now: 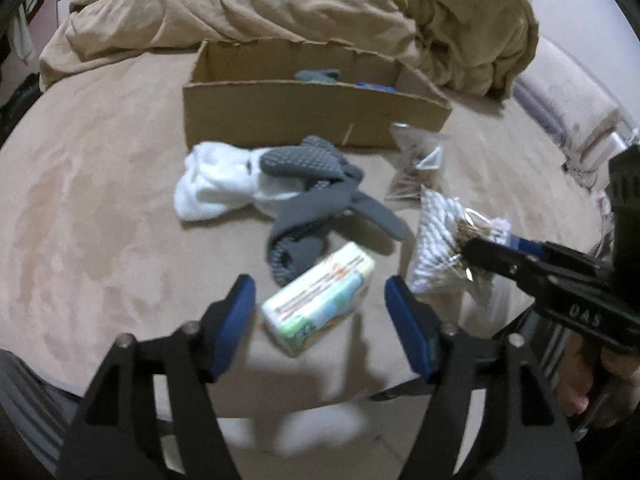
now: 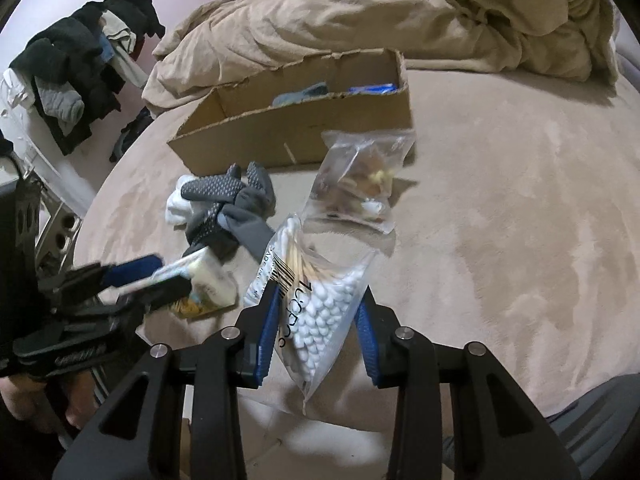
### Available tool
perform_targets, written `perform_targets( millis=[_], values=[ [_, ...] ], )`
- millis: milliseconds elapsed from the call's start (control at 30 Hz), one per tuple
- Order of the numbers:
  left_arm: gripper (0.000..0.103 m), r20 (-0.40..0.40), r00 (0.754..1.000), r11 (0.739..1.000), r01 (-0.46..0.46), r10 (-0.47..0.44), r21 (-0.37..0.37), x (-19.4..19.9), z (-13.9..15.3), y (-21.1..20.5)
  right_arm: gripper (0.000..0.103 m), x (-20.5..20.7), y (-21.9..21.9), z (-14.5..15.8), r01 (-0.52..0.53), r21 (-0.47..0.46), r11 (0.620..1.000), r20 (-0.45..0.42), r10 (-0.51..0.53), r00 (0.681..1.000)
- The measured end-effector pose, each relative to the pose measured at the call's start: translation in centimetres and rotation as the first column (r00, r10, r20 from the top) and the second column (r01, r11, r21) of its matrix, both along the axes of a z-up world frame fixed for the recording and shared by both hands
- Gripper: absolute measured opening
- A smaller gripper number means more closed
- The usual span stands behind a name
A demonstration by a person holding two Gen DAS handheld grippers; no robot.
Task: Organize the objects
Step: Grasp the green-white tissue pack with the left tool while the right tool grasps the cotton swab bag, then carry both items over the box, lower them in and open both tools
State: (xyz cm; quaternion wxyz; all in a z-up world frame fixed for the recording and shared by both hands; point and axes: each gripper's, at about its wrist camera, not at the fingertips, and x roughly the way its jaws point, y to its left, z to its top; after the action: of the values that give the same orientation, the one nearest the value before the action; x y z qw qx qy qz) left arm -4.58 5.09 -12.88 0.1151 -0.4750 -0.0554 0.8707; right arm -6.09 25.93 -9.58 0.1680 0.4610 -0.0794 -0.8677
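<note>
An open cardboard box (image 1: 312, 114) stands on the bed, with a grey item and a blue item inside; it also shows in the right wrist view (image 2: 304, 132). My left gripper (image 1: 320, 316) is open around a tissue pack (image 1: 320, 300), its pads apart from it. My right gripper (image 2: 320, 312) has its pads on both sides of a bag of cotton swabs (image 2: 320, 308); the bag also shows in the left wrist view (image 1: 436, 236). Grey gloves (image 1: 312, 188) and a white sock (image 1: 216, 188) lie before the box. A small clear bag (image 2: 356, 184) lies beside them.
A rumpled tan duvet (image 1: 300, 4) is heaped behind the box. Dark clothes (image 2: 80, 76) hang at the far left off the bed. The bed's front edge (image 1: 304, 412) runs just under both grippers.
</note>
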Motion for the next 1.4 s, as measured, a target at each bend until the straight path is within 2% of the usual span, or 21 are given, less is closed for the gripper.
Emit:
perform_targets(
  millis=[100, 167, 200, 233, 267, 367, 533, 600, 800, 867, 900, 967, 1100, 1400],
  values=[
    [0.068, 0.008, 1.000, 0.999, 0.008, -0.007, -0.050, -0.1, -1.2, 1.0, 0.038, -0.1, 0.7, 0.0, 0.014, 0.001, 1.000, -0.001, -0.014, 1.000],
    [0.064, 0.026, 1.000, 0.999, 0.016, -0.015, -0.048, 0.0, -1.8, 1.1, 0.038, 0.0, 0.8, -0.1, 0.015, 0.000, 1.000, -0.001, -0.015, 1.000],
    [0.056, 0.028, 0.999, 0.998, 0.029, -0.028, -0.054, 0.2, -2.3, 1.3, 0.038, 0.1, 0.9, -0.1, 0.013, 0.002, 1.000, -0.001, -0.013, 1.000],
    [0.052, 0.036, 0.999, 0.996, 0.041, -0.039, -0.076, 0.2, -2.7, 1.6, 0.038, 0.1, 0.9, -0.2, 0.012, 0.002, 1.000, -0.001, -0.012, 1.000],
    [0.041, 0.050, 0.998, 0.995, 0.049, -0.045, -0.084, 0.2, -3.1, 1.7, 0.038, 0.1, 0.9, -0.3, 0.015, -0.003, 1.000, 0.001, -0.015, 1.000],
    [0.026, 0.047, 0.997, 0.997, 0.057, -0.054, -0.051, 0.5, -2.8, 1.5, 0.038, 0.2, 1.0, -0.2, 0.021, -0.008, 1.000, -0.001, -0.021, 1.000],
    [0.025, -0.012, 0.999, 0.999, 0.040, -0.040, -0.020, 1.1, 0.3, 0.7, 0.038, 0.8, 0.9, 1.5, 0.016, -0.006, 1.000, -0.021, -0.016, 1.000],
    [0.024, -0.056, 0.998, 0.999, 0.031, -0.032, -0.015, 1.5, 1.9, 0.3, 0.038, 1.3, 0.7, 2.9, 0.006, -0.006, 1.000, -0.046, -0.006, 0.999],
    [0.024, -0.117, 0.993, 0.999, 0.016, -0.013, 0.029, 1.7, 6.7, -1.3, 0.038, 2.3, 0.3, 7.2, -0.013, -0.009, 1.000, -0.119, 0.012, 0.993],
    [0.024, -0.133, 0.991, 1.000, 0.012, -0.010, 0.014, 1.5, 8.2, -1.4, 0.038, 2.4, 0.1, 8.5, -0.017, -0.006, 1.000, -0.144, 0.016, 0.990],
    [0.024, -0.127, 0.992, 1.000, 0.002, -0.005, -0.023, 1.3, 9.2, -1.5, 0.038, 2.4, -0.1, 9.4, -0.021, -0.005, 1.000, -0.158, 0.020, 0.987],
    [0.024, -0.112, 0.994, 1.000, -0.021, 0.020, -0.014, 1.0, 10.5, -2.2, 0.038, 2.1, -0.4, 10.5, -0.021, 0.002, 1.000, -0.163, 0.021, 0.986],
    [0.024, -0.178, 0.983, 0.998, -0.057, 0.051, -0.029, 0.9, 13.9, -3.2, 0.038, 1.6, -1.3, 12.7, -0.021, 0.025, 0.999, -0.198, 0.025, 0.980],
    [0.024, -0.210, 0.973, 0.995, -0.091, 0.097, 0.038, -3.7, 15.4, -5.1, 0.038, -2.6, -2.4, 14.3, -0.017, 0.038, 0.999, -0.278, 0.027, 0.960]
  ],
)
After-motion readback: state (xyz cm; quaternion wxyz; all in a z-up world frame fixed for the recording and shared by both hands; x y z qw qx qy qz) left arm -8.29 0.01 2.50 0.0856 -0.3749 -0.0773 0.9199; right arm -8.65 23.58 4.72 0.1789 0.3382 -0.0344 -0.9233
